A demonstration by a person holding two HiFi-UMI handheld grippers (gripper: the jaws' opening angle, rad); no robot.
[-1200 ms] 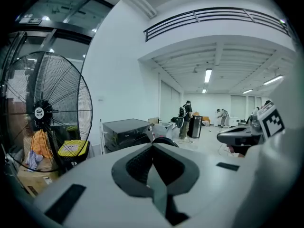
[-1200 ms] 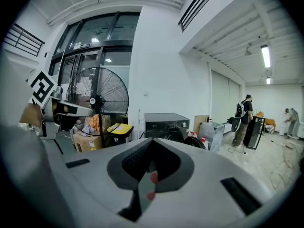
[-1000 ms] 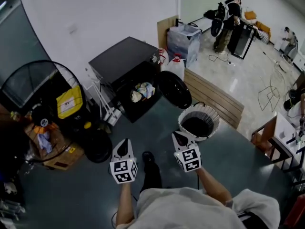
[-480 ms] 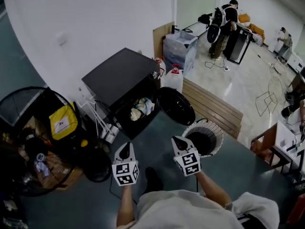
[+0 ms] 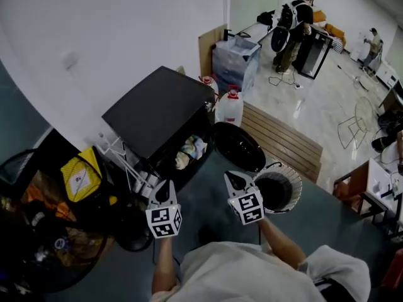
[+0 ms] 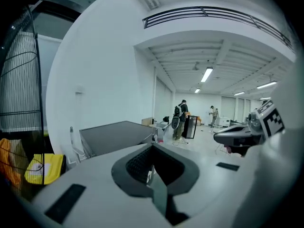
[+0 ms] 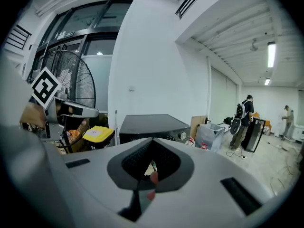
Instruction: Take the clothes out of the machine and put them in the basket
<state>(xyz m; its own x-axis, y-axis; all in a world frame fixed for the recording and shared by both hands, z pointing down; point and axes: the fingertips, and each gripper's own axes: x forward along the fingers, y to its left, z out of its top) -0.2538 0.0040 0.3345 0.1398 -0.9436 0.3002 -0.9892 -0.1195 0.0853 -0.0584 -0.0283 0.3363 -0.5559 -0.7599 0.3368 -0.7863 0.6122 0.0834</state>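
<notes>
The black washing machine (image 5: 157, 106) stands by the white wall, its round door (image 5: 238, 146) swung open to the right. Light-coloured clothes (image 5: 189, 151) lie in the drum opening. The white slatted basket (image 5: 291, 176) sits on the floor right of the door, dark inside. My left gripper (image 5: 166, 190) is shut and holds nothing, just short of the machine's front. My right gripper (image 5: 234, 180) is shut and empty, between the door and the basket. The machine's top (image 6: 118, 133) shows past the left jaws, and the machine (image 7: 152, 123) past the right jaws.
A big black fan (image 5: 38, 231) and a yellow bag (image 5: 79, 175) crowd the floor left of the machine. A water jug (image 5: 230, 106), a plastic box (image 5: 236, 55) and a wooden pallet (image 5: 283, 137) stand behind the door. People (image 5: 293, 27) work far back.
Both grippers have travelled forward toward the machine, still shut. The machine and its open door are nearer, and the basket now lies beside the right gripper.
</notes>
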